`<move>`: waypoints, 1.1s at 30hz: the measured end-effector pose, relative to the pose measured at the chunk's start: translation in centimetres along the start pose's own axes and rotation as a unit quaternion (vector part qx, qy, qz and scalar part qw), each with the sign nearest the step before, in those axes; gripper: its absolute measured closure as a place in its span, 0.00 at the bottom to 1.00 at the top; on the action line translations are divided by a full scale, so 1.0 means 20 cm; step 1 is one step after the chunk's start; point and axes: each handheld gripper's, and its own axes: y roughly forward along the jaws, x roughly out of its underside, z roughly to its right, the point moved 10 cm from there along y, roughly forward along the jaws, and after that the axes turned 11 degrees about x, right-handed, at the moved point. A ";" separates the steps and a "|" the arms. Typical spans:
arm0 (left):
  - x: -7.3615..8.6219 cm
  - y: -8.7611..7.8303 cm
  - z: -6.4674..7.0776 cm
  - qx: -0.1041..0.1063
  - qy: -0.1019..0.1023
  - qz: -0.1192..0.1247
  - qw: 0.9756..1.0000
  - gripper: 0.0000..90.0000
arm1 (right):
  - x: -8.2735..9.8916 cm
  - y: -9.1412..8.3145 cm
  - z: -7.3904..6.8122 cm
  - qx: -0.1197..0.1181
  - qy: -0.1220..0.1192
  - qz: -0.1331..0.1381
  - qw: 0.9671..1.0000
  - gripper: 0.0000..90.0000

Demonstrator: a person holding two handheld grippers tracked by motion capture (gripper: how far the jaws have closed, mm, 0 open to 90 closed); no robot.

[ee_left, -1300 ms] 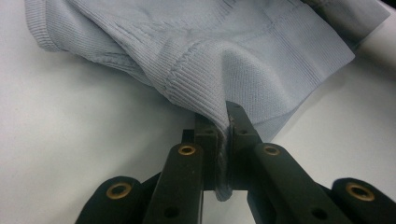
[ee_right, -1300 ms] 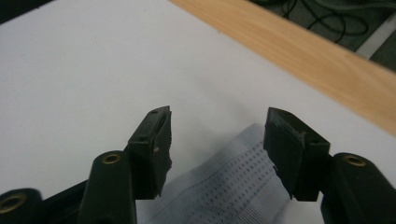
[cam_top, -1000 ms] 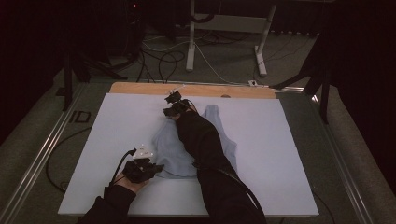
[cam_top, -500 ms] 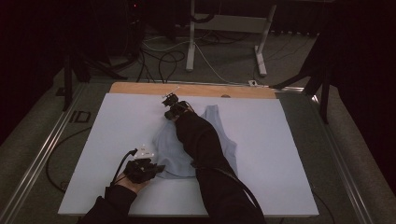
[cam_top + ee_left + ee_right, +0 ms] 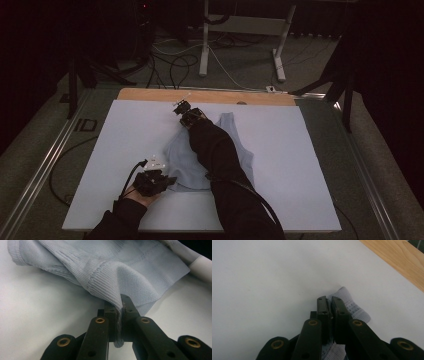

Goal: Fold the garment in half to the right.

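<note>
Left tongs [image 5: 119,312] pinch the pale-blue knit top's [image 5: 130,272] hem; right tongs [image 5: 329,307], just closing, pinch its strap.

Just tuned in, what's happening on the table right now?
A person is working a pale blue knit top spread on the white table. The left tool is shut on the top's near edge. The right tool, reaching to the far side, has just been closing and now pinches a ribbed strap end there.
</note>
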 end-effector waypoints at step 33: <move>-0.20 -0.07 0.16 0.007 0.057 0.012 0.998 0.96 | -0.13 -0.36 0.23 -0.005 0.029 0.071 0.997 0.96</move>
